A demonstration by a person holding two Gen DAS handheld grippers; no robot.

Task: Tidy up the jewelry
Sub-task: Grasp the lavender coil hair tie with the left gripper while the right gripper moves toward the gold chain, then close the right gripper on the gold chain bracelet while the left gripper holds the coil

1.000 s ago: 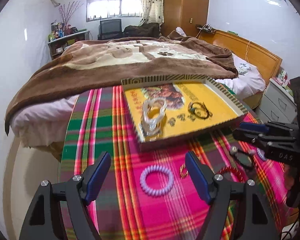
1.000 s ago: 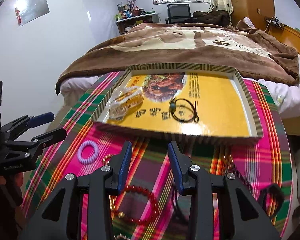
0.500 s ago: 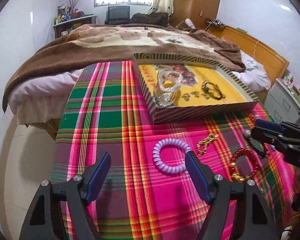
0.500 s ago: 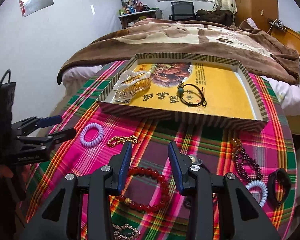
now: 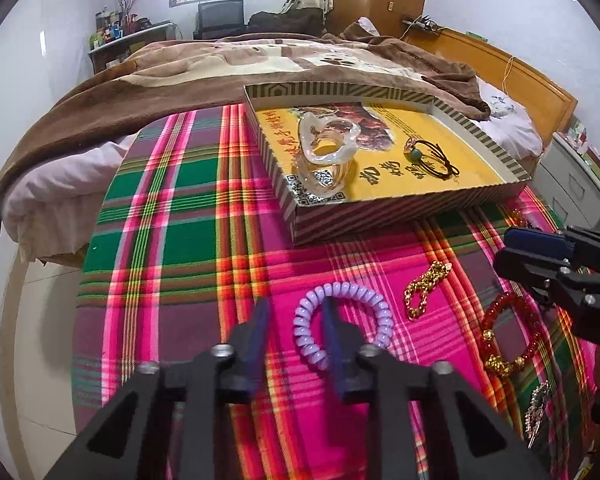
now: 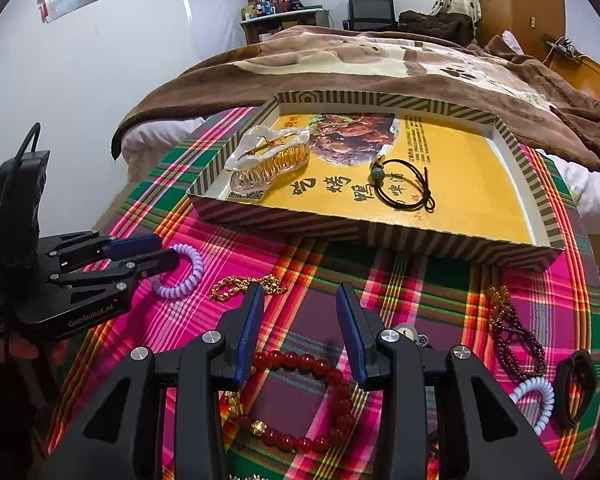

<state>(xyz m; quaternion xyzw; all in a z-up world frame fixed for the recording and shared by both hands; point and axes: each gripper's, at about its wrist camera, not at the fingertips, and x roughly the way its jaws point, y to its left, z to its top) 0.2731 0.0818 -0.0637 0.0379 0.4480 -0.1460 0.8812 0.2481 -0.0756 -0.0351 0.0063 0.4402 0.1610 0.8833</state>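
**Ana:** Where is the left hand-held gripper (image 5: 296, 334)?

**Ben:** Low over the plaid-covered table (image 5: 172, 240). Its two blue fingers are narrowed around the near-left arc of the purple coil bracelet (image 5: 342, 326): one finger outside the ring, one inside it. Whether they actually pinch the coil, I cannot tell. The bracelet lies flat, slightly longer front-to-back than side-to-side.

**Ana:** And the right hand-held gripper (image 6: 300, 334)?

**Ben:** Its fingers stand apart, holding nothing. Directly below and between them lies a red bead bracelet (image 6: 300, 400), flat on the cloth, with gold beads at its near-left side.

**Ana:** What lies between the two?

**Ben:** A gold chain (image 6: 246, 286), just ahead-left of the right gripper's fingers, stretched roughly left to right.

**Ana:** And the tray?

**Ben:** A striped cardboard tray (image 6: 380, 236) with a yellow printed floor sits ahead of both grippers. At its left end rests a clear hair claw (image 6: 270, 162), long axis running along the tray's left wall, teeth toward the near edge. To its right lies a black cord bracelet (image 6: 404, 184) with a teal bead, its knotted tails pointing right.

**Ana:** Anything else?

**Ben:** Right of the right gripper lie dark beads (image 6: 516, 332), a pale blue coil tie (image 6: 536, 400) and a black ring-shaped piece (image 6: 578, 388). A bed with a brown blanket (image 6: 380, 60) is beyond the tray.
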